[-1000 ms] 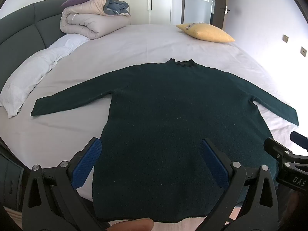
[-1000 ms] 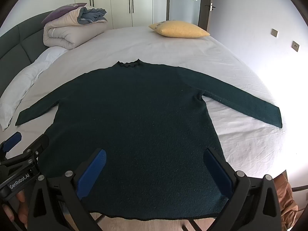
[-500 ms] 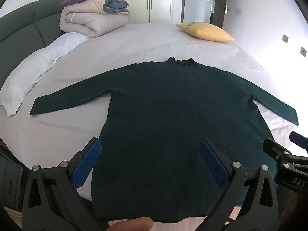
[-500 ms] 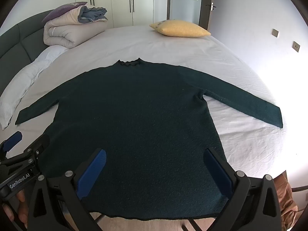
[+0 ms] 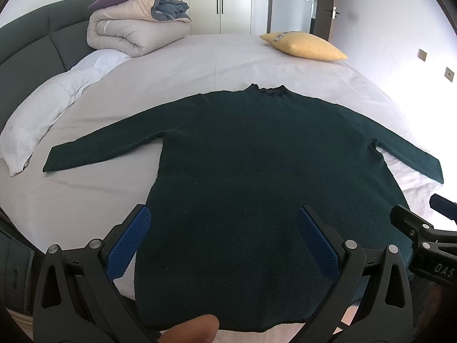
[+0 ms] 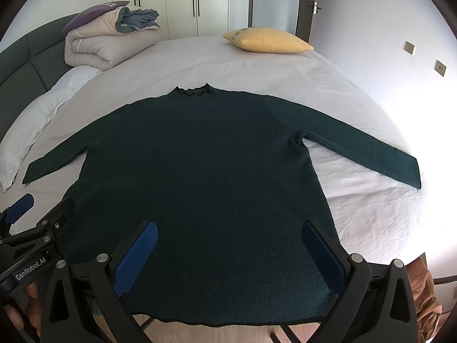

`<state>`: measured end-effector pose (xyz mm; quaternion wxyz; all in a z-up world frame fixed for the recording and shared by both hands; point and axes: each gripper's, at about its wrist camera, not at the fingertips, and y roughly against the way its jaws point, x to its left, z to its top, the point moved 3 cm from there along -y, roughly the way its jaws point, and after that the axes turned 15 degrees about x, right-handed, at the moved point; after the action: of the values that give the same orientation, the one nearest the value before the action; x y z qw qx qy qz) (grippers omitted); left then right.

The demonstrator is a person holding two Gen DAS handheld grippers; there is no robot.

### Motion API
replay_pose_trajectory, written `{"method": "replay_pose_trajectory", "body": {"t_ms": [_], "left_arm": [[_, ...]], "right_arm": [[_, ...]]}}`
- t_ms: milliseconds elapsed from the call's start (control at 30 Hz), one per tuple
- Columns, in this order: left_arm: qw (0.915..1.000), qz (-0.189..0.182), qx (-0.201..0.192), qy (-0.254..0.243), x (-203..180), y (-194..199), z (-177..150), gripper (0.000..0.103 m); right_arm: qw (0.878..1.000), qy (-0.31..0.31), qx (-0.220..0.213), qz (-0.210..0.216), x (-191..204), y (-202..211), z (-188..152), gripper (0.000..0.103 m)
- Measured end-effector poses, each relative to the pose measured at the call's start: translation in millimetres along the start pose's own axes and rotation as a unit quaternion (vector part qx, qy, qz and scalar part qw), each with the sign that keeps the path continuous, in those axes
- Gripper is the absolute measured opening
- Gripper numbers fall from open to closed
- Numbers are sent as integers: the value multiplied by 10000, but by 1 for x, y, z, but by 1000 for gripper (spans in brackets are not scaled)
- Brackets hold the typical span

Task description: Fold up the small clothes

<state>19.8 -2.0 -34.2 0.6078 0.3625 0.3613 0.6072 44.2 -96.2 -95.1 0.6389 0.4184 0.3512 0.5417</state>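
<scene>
A dark green long-sleeved sweater (image 5: 257, 157) lies flat on the bed, collar away from me, both sleeves spread out sideways; it also shows in the right wrist view (image 6: 200, 171). My left gripper (image 5: 224, 243) is open and empty above the sweater's lower left part near the hem. My right gripper (image 6: 228, 253) is open and empty above the lower right part. Each gripper shows at the edge of the other's view: the right gripper (image 5: 422, 234), the left gripper (image 6: 34, 223). The hem hangs at the bed's near edge.
The bed (image 5: 200, 65) has a light grey sheet. A rolled duvet with a purple pillow (image 5: 134, 28) sits at the far left, a white pillow (image 5: 42, 114) at the left, a yellow cushion (image 5: 305, 45) at the far right. A green headboard (image 5: 28, 45) curves on the left.
Both grippers have drifted slightly; the view of the sweater barely shifts. The sweater has not moved and both grippers stay open.
</scene>
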Motion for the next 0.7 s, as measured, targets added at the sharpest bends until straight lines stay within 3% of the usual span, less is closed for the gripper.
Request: {"method": "replay_pose_trajectory", "body": {"t_ms": [233, 433, 600, 700], "left_arm": [[9998, 63, -173, -114, -6, 0, -5, 103], [9998, -136, -87, -114, -1, -6, -3, 103], [9914, -1145, 360, 532, 38, -25, 2, 103], [9815, -1647, 231, 949, 67, -28, 9, 103]], "right_arm": [[10000, -1, 33, 0, 3, -6, -4, 103], [9999, 90, 76, -21, 5, -10, -7, 103], [9981, 251, -10, 558, 5, -10, -5, 103], [9933, 186, -19, 1140, 0, -10, -3, 103]]}}
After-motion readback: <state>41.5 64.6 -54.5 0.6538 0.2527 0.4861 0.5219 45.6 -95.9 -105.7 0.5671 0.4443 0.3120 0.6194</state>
